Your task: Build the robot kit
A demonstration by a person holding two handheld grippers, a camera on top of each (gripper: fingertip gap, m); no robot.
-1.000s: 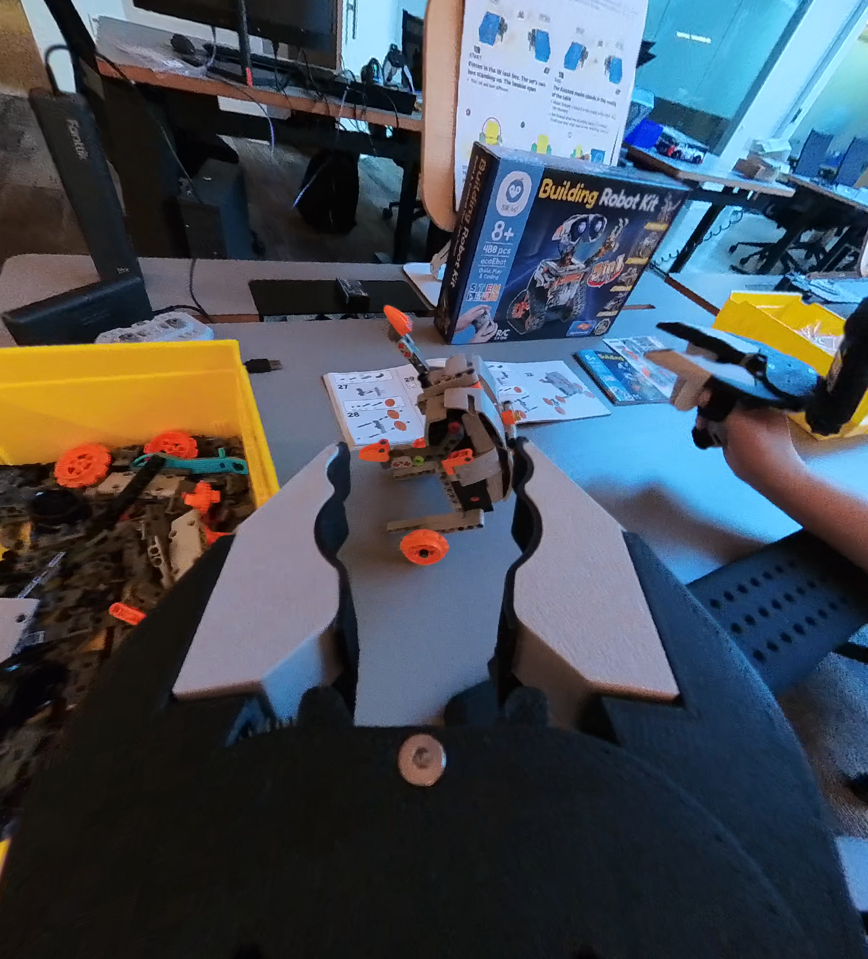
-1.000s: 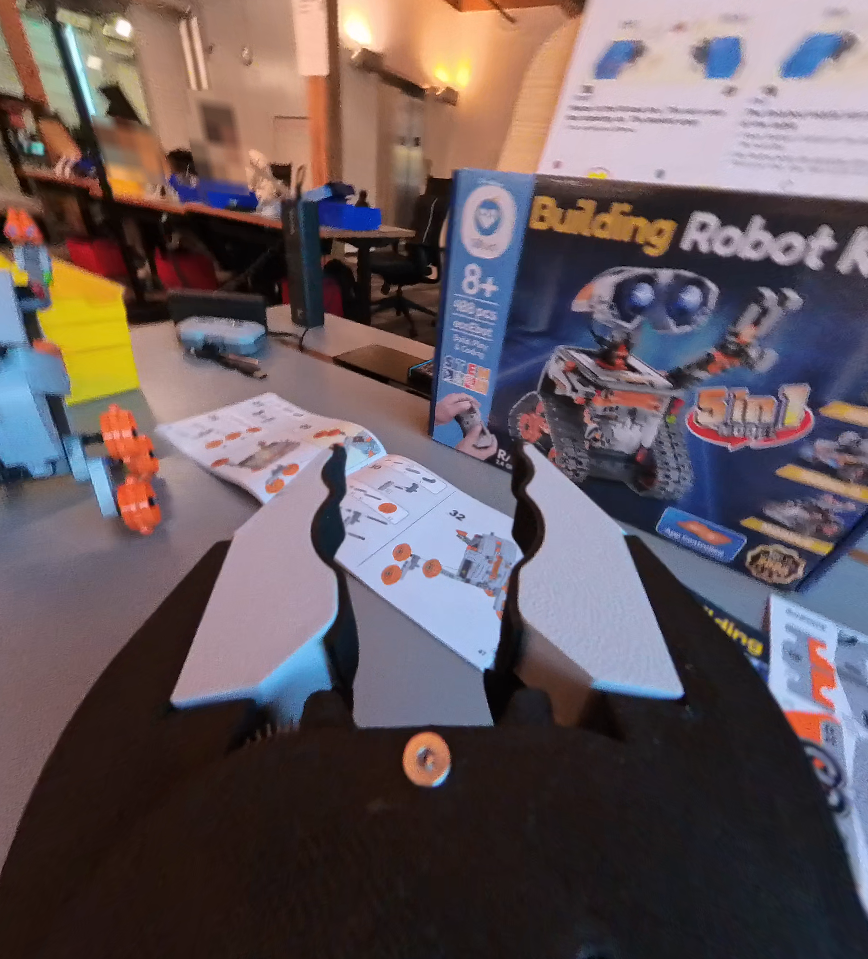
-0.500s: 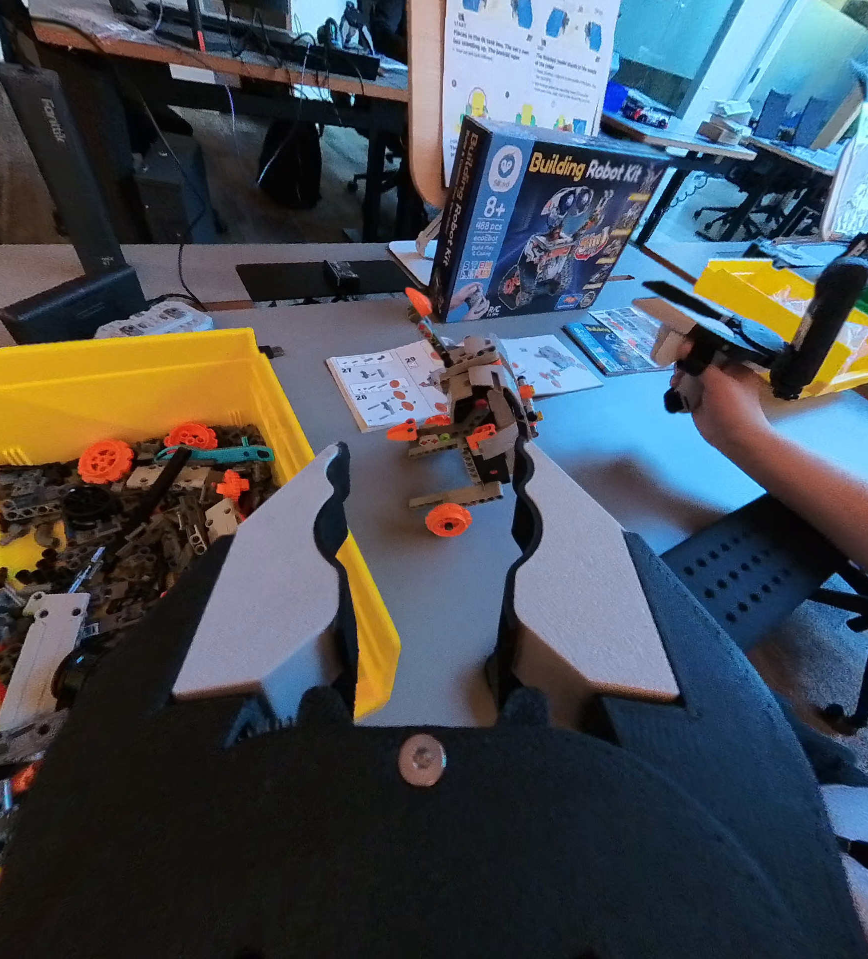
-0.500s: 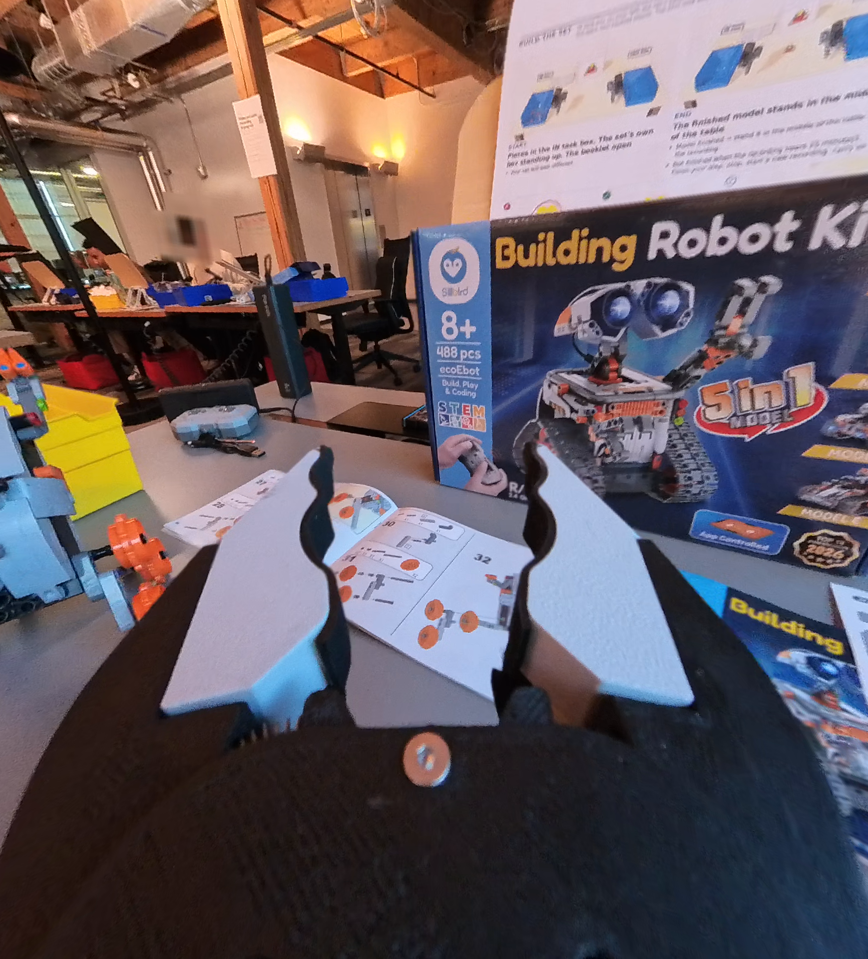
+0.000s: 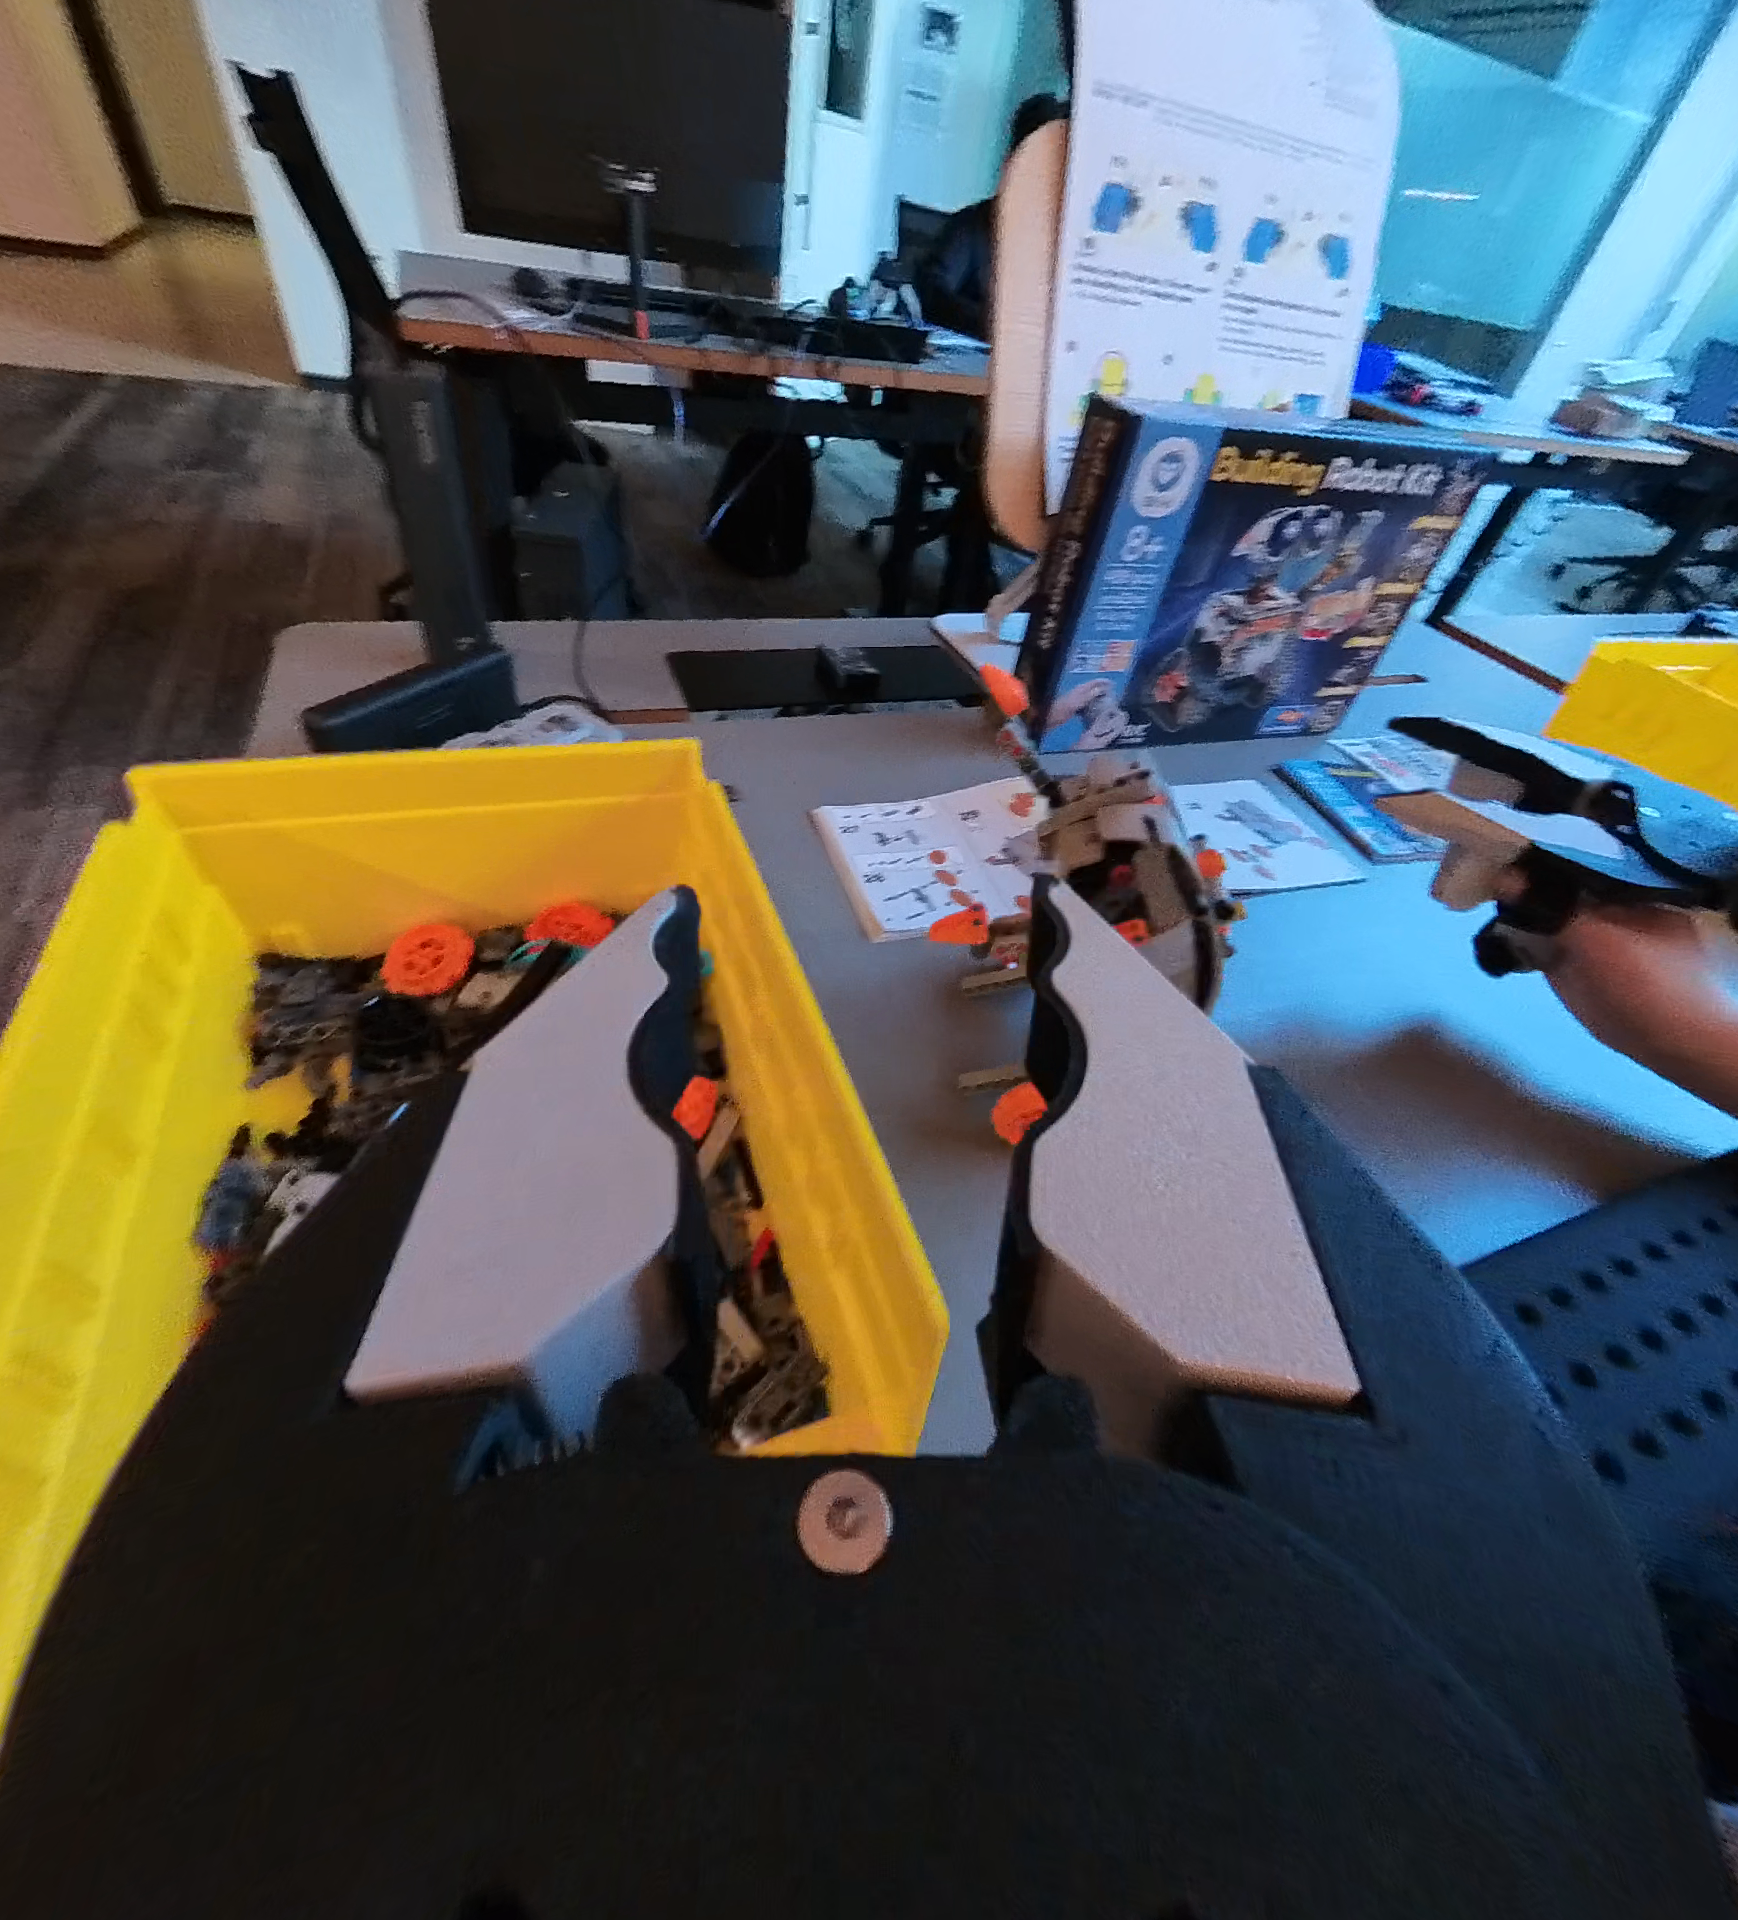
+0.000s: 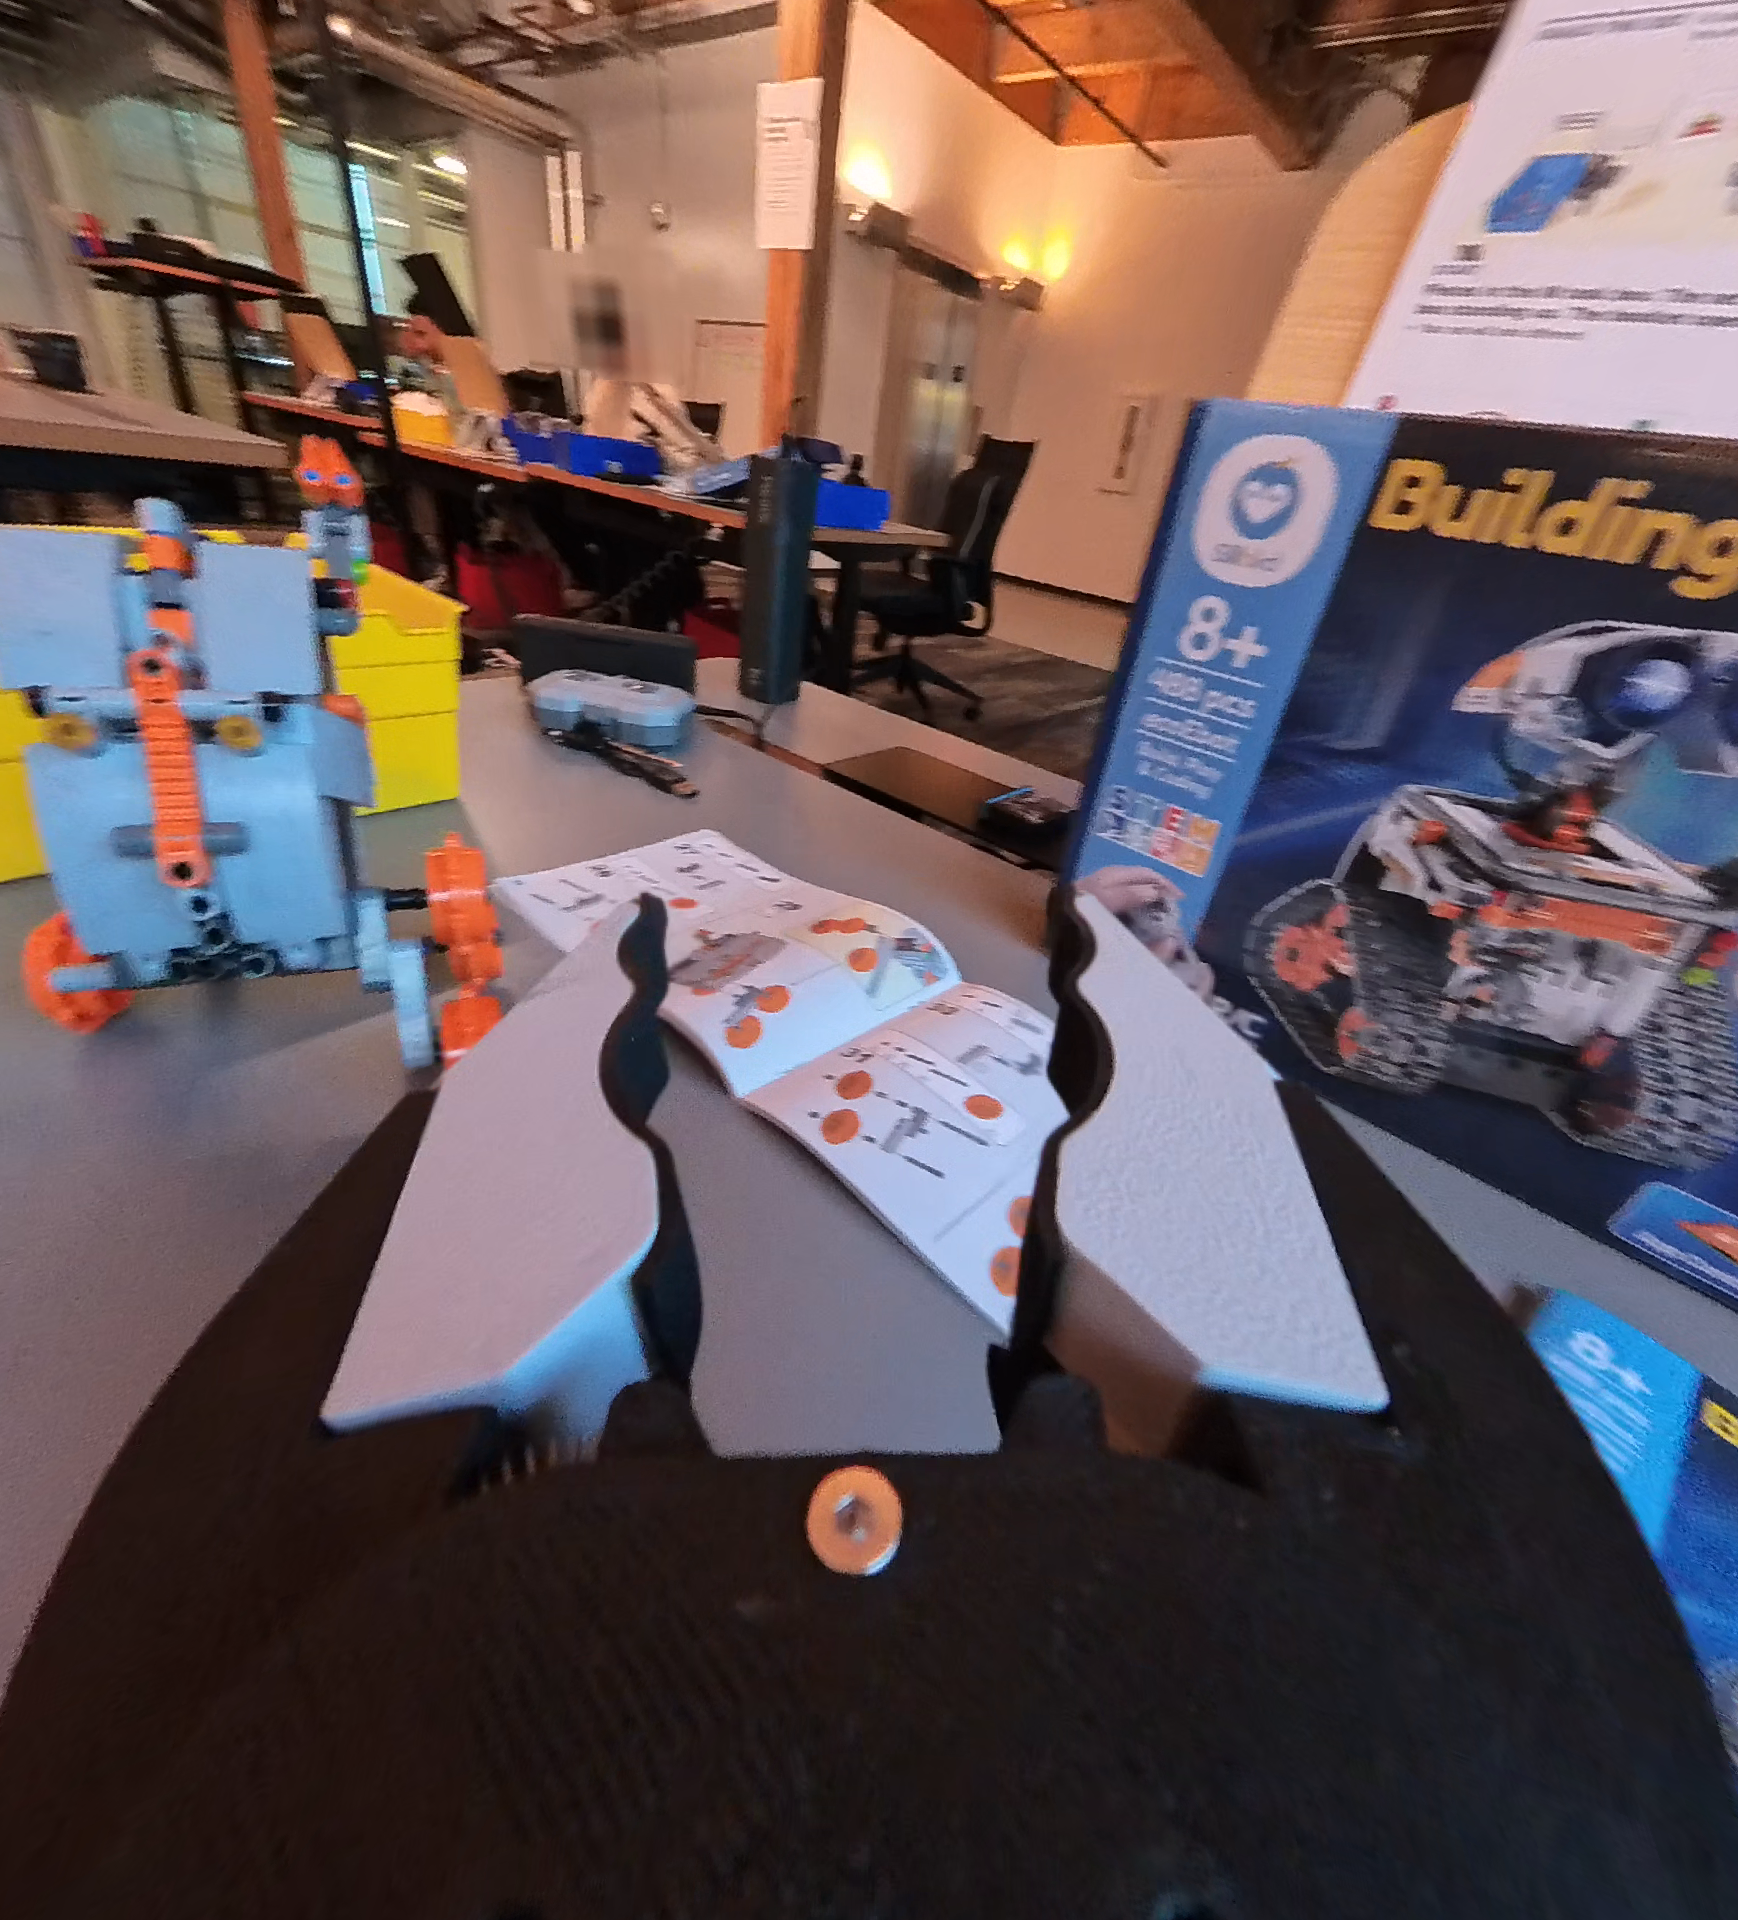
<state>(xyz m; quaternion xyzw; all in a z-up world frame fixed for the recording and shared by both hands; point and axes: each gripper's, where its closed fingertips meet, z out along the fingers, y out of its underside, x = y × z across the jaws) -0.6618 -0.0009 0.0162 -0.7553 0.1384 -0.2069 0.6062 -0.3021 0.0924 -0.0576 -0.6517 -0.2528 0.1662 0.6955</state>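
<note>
My left gripper (image 5: 860,914) is open and empty, held above the right wall of a yellow bin (image 5: 792,1029) filled with grey, black and orange building pieces (image 5: 429,961). A grey and orange partly built robot model (image 5: 1119,883) stands on the grey table just beyond my right finger; it also shows in the right wrist view (image 6: 190,779). My right gripper (image 6: 854,914) is open and empty, low over an open instruction booklet (image 6: 844,1008). In the left wrist view the right gripper (image 5: 1530,821) shows at the right, held by a hand.
A blue robot kit box (image 6: 1530,831) stands upright behind the booklet, also in the left wrist view (image 5: 1239,582). A second yellow bin (image 5: 1675,707) sits far right. A grey controller (image 6: 610,709) with a cable, leaflets (image 6: 1717,1558) and a black chair seat (image 5: 1675,1330) are nearby. The grippers' ends are close to 40 cm from one another.
My left gripper has moved left and back, from over the model to over the bin's right wall. My right gripper has swung left, so the model shows more fully. Both stay open.
</note>
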